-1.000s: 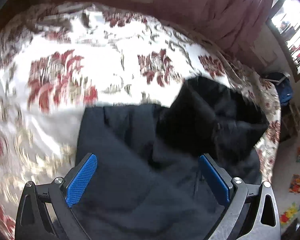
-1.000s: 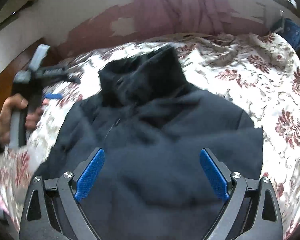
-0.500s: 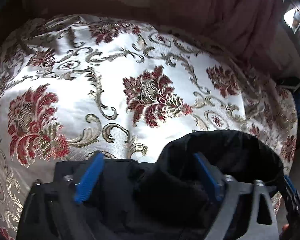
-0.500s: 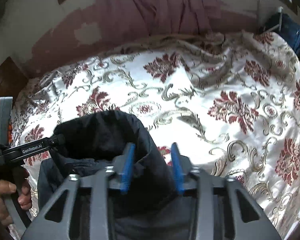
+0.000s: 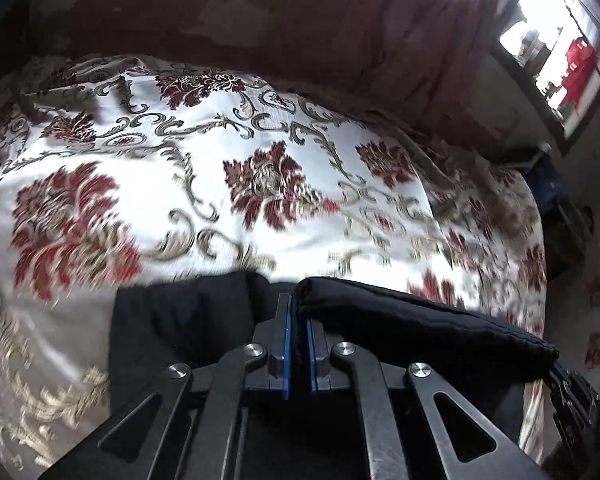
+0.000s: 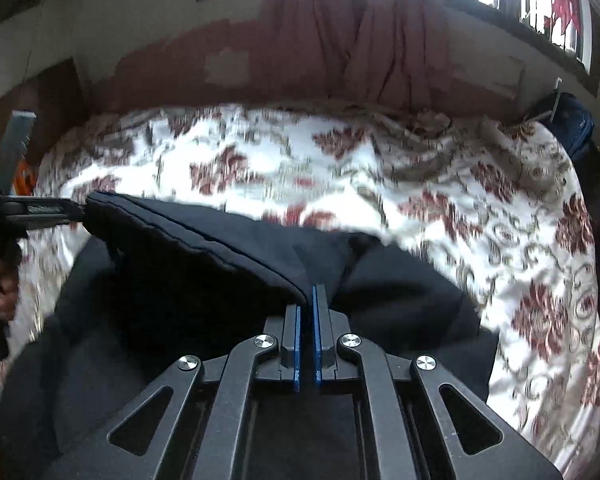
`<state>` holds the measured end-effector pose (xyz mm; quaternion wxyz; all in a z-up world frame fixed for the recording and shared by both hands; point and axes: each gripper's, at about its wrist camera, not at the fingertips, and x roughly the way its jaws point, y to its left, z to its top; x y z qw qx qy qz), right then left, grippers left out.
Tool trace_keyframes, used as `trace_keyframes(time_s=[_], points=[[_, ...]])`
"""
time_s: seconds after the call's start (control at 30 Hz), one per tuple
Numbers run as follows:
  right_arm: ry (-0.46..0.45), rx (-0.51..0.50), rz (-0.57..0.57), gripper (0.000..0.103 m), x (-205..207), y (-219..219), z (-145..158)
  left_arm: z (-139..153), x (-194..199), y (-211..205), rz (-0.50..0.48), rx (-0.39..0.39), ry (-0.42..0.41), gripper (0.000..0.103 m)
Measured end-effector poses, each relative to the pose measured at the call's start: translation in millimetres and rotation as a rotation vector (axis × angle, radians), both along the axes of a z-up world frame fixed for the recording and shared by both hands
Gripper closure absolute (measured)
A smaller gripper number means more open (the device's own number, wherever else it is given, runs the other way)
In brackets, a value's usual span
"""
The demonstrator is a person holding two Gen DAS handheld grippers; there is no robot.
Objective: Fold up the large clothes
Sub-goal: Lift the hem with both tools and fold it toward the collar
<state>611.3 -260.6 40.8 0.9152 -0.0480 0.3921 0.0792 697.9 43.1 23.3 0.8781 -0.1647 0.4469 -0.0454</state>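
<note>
A dark hooded jacket (image 6: 172, 320) lies on the floral bedspread (image 6: 500, 220). Its hood rim (image 6: 188, 236) is stretched taut between both grippers and held above the body of the jacket. My right gripper (image 6: 308, 296) is shut on the right end of that rim. In the left wrist view my left gripper (image 5: 297, 308) is shut on the other end of the hood rim (image 5: 420, 320), next to the jacket's shoulder (image 5: 180, 320). The left gripper (image 6: 40, 212) also shows at the left edge of the right wrist view, held by a hand (image 6: 4, 300).
The white bedspread (image 5: 260, 184) with red flowers stretches beyond the jacket to a wall with pink curtains (image 6: 360, 32). A blue bag (image 6: 576, 124) hangs at the far right corner. Windows (image 5: 556, 48) sit to the right.
Both grippers went from wide open over the jacket to shut on the hood's rim. The hood, first a loose open pouch, is now pulled flat and taut between them.
</note>
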Motion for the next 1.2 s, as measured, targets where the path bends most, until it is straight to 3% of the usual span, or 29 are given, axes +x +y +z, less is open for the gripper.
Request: trace_keyframes(time_s=[0.2,0.4,0.53,0.7,0.8,0.97,1.07,1.2], points=[[0.141,-0.017,-0.017,0.1,-0.9,-10.2,-51.3,-34.0,-39.7,-6.6,-0.08,0.043,0.096,0.097],[0.119,-0.058,-0.027,0.1,5.6,-1.2,-74.2,-79.7,-42.8,-25.2,-0.153,0.149,0.122,0.096],[0.093,-0.05,-0.026,0.1,-6.3,1.0,-65.3,-94.4,-37.2,-33.1,-0.16,0.181,0.108,0.096],[0.053,-0.087,0.036,0.1,-17.3,5.7,-39.8,-73.0,-47.1,-18.0,-0.136,0.095,0.112,0.093],[0.056,-0.095,0.063,0.1,-14.9,5.8,-31.8,-52.2,-55.0,-7.7,-0.128,0.094,0.104,0.077],[0.084,-0.093,0.071,0.1,-8.4,4.4,-32.5,-13.6,-62.4,7.3,-0.088,0.048,0.042,0.077],[0.083,-0.081,0.08,0.1,-10.3,4.8,-25.4,9.4,-53.9,-2.7,-0.098,0.116,-0.023,0.077],[0.09,-0.102,0.109,0.1,-15.4,1.5,-16.4,21.2,-33.6,-18.3,-0.123,0.159,-0.024,0.077]])
